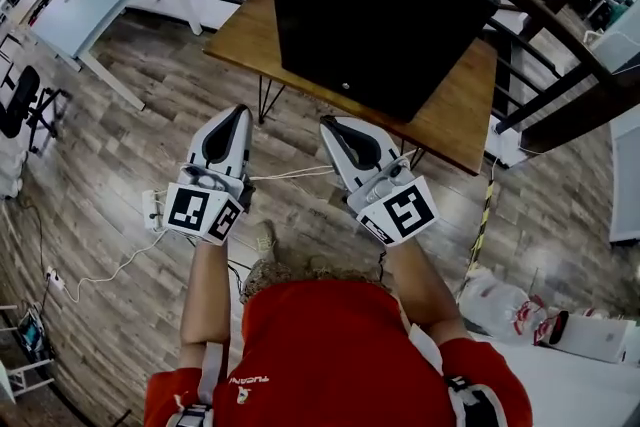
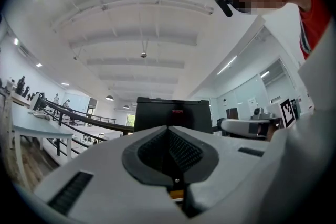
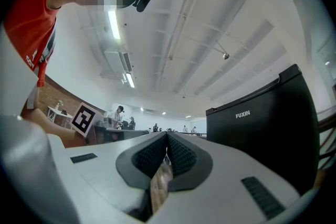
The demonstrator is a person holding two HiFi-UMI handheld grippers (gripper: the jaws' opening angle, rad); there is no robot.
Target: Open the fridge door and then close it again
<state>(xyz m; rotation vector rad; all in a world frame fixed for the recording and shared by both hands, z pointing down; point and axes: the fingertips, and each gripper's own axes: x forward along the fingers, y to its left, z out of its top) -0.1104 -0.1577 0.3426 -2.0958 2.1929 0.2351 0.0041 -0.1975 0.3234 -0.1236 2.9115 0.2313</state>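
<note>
Approach step, judged: fridge (image 1: 385,5) stands at upper centre on the bench (image 1: 245,40), door shut; left gripper (image 1: 238,115) and right gripper (image 1: 332,125) both fully closed, empty, short of it; next move calls for reaching the door edge.

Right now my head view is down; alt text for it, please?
A closed black mini fridge stands on a wooden table, door facing the person. Short of the table, the left hand-held gripper and right hand-held gripper point toward it, both shut and empty, over a plank floor.
</note>
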